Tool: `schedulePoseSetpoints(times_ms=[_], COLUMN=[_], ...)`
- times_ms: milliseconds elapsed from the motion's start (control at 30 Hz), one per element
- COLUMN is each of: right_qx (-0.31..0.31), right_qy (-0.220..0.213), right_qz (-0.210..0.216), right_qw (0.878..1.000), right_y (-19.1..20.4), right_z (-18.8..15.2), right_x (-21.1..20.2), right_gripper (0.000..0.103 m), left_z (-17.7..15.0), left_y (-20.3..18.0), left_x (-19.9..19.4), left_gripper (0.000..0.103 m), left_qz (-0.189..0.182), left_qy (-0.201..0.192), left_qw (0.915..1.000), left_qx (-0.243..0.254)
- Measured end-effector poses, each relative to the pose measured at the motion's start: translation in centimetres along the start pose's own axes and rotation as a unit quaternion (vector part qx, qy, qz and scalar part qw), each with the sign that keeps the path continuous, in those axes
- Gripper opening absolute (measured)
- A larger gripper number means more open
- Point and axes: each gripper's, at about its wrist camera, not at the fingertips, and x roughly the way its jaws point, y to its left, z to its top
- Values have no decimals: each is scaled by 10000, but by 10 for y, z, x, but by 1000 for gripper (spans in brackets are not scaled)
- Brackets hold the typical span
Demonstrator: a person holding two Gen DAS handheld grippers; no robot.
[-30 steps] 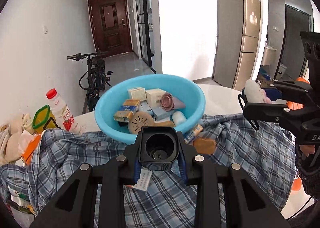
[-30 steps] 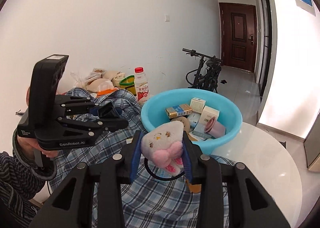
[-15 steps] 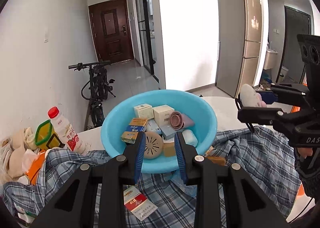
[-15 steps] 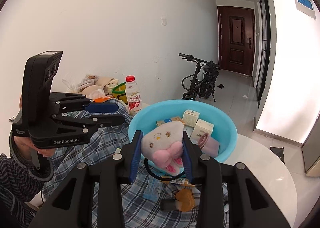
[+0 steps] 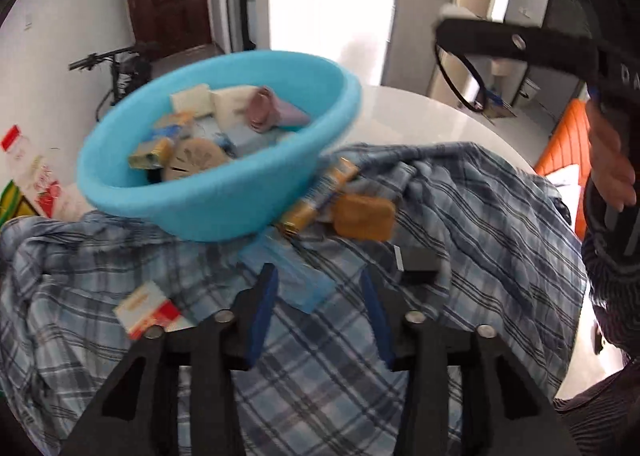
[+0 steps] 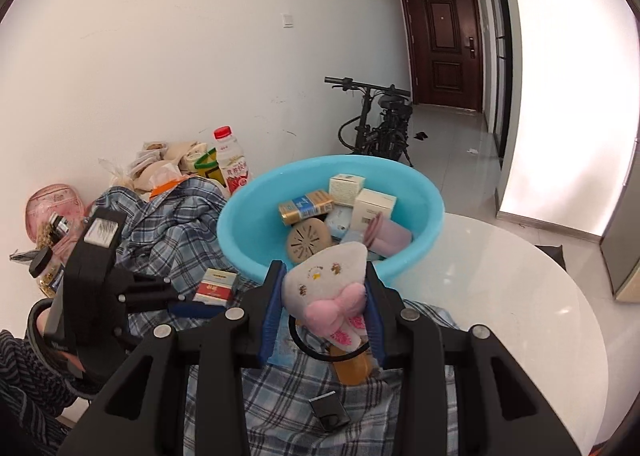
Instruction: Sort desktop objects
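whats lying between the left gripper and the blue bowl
A clear blue packet on the plaid cloth, just ahead of the opening left gripper, short of the bowl; left wrist view.

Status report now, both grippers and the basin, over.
Left gripper jaws opening, empty, above pale blue packet. Right gripper shut on grey-and-pink plush toy. Round blue plastic basin ahead, part filled.

No lettering is clear enough to read anywhere.

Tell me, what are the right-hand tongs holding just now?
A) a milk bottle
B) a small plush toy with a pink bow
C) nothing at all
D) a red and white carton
B: in the right wrist view the right tongs are clamped on the plush toy with its pink bow, in front of the blue basin.
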Motion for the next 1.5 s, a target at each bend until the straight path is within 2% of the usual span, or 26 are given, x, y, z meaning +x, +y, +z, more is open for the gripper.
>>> schedulePoseSetpoints(times_ms=[33,67,233,733,1000,1233,1333,1367,1400,1433,1467,1500], right_qx=[-23,-32,31,301,495,570,630,639,647,657,668,675], right_qy=[5,18,138,352,415,369,422,440,462,474,480,487], right_qz=[-72,-115,-75,-66,-117,-239,-290,-309,-315,-322,-332,-340], right_qw=[10000,9999,9999,9989,9978,9974,9967,9965,9963,9962,9961,9960], right_y=[0,-1,-8,-34,-49,-58,-62,-63,-63,-64,-64,-64], right_z=[-2,-3,-14,-41,-51,-54,-56,-57,-58,-59,-60,-60], right_x=[-1,-1,0,3,2,0,0,0,0,0,-1,-1], right_gripper=[35,35,35,35,35,35,35,35,35,35,35,35], left_z=[-1,-2,-4,-5,1,-3,-6,-6,-5,-4,-4,-3], left_y=[-7,-13,-30,-73,-76,-81,-86,-86,-85,-82,-80,-78], left_x=[4,8,26,76,89,112,118,118,118,118,117,116], left_gripper=[69,73,73,73,73,73,73,73,72,65,50,46], left_qz=[-41,-77,-43,-301,-276,-146,182,188,146,61,-47,-151], left_qy=[28,35,206,676,738,866,745,706,702,718,717,721], left_qw=[10000,9999,9995,9959,9955,9946,9933,9934,9940,9945,9950,9952], left_qx=[39,83,250,518,531,561,859,879,831,756,694,649])
